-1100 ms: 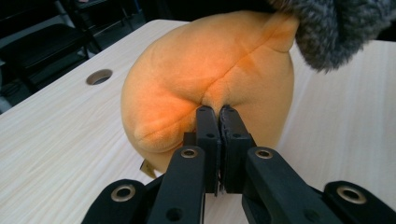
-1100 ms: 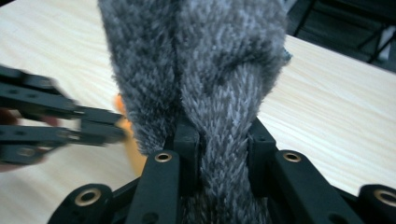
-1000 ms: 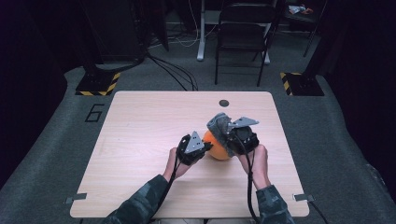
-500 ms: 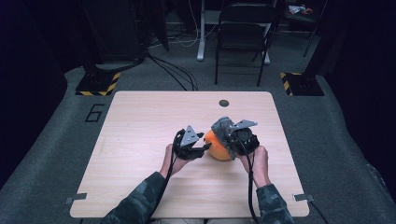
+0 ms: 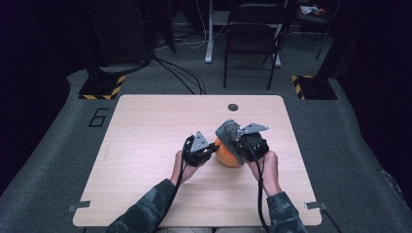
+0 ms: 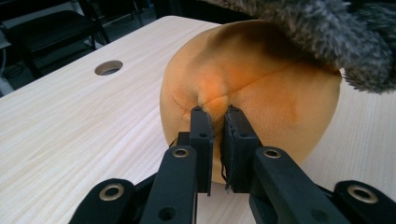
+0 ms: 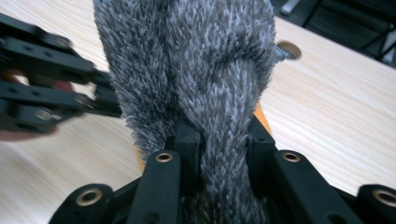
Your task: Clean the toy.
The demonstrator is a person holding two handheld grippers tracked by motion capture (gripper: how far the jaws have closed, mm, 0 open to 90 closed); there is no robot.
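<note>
Fingers of the left gripper [image 6: 215, 116] stand almost together, nipping a small pucker of orange plush between their tips; the jaws have just been closing onto that pinch after a brief opening. Fingers of the right gripper [image 7: 224, 135] are clamped on a thick fold of grey shaggy fabric, which bulges up between and above them. Object under handling: a plush toy, with a rounded orange body [image 6: 252, 88] of smooth short pile, seamed where the left tips bite, and a grey fur part [image 7: 187, 56] of long, coarse, mottled pile lying over its top. Whether the grey part is sewn to the orange body or merely lies on it cannot be judged from these views. From the high view, the orange body [image 5: 227, 154] rests on the pale wooden table [image 5: 145, 145], right of centre and towards the person's edge, directly between the left gripper [image 5: 210, 149] and the right gripper [image 5: 233, 138]. Both hands sit close against the toy. A round hole [image 5: 233, 107] lies in the tabletop near the far edge, well apart from the toy.
</note>
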